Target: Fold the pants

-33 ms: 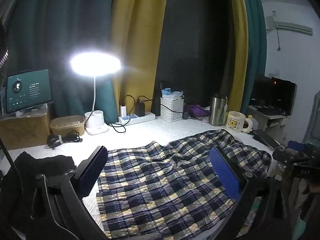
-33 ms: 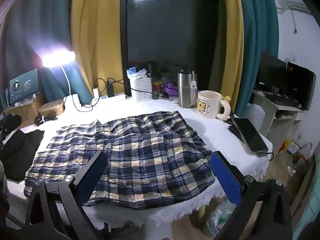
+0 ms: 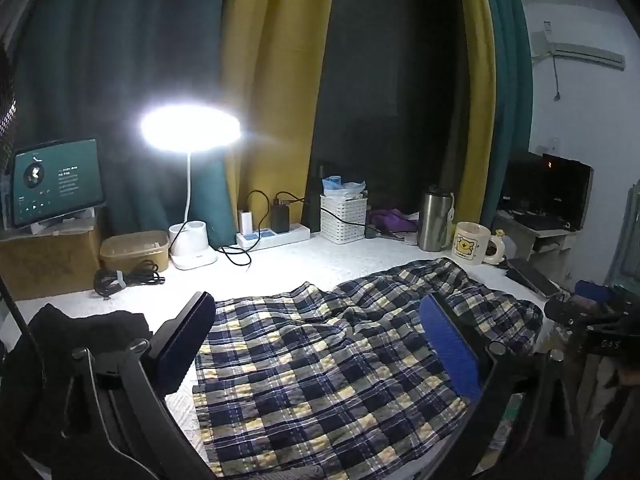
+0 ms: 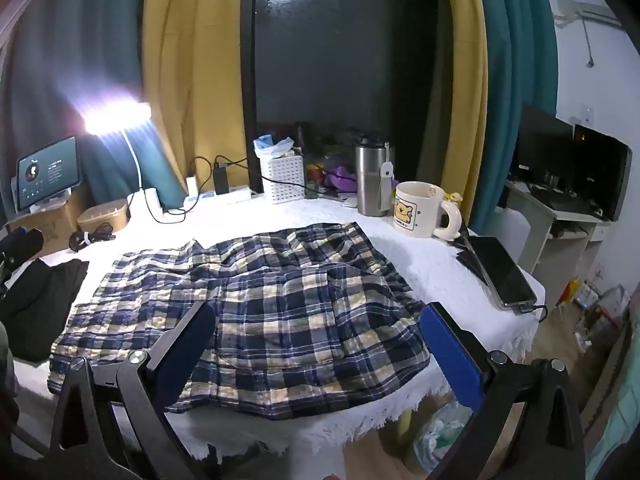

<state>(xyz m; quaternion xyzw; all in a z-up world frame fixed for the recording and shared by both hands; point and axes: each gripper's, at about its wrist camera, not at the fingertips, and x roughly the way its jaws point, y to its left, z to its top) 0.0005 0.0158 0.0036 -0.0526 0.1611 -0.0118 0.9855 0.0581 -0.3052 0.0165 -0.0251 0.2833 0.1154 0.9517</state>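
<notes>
We see the plaid pants [image 3: 328, 364] spread across the middle and lower half of both frames, lying rumpled on the white-covered table [image 4: 432, 264]. In the left wrist view their lower edge is cut off by the bottom of the frame, and their right end fades into shadow at the table's edge. Our left gripper [image 3: 320, 356] hovers over them with its jaws spread wide and holding nothing; our right gripper [image 4: 320, 356] is likewise released, its jaws framing the near hem.

A black garment [image 4: 36, 300] lies at the left edge, partly hidden behind the gripper's frame, so we cannot tell what it is. The lamp [image 3: 190, 130] in the upper left blows out its surroundings. At centre right a steel tumbler [image 4: 373, 178] stands just beside a cartoon mug [image 4: 420, 210], and a phone [image 4: 502, 272] lies by the table's right edge.
</notes>
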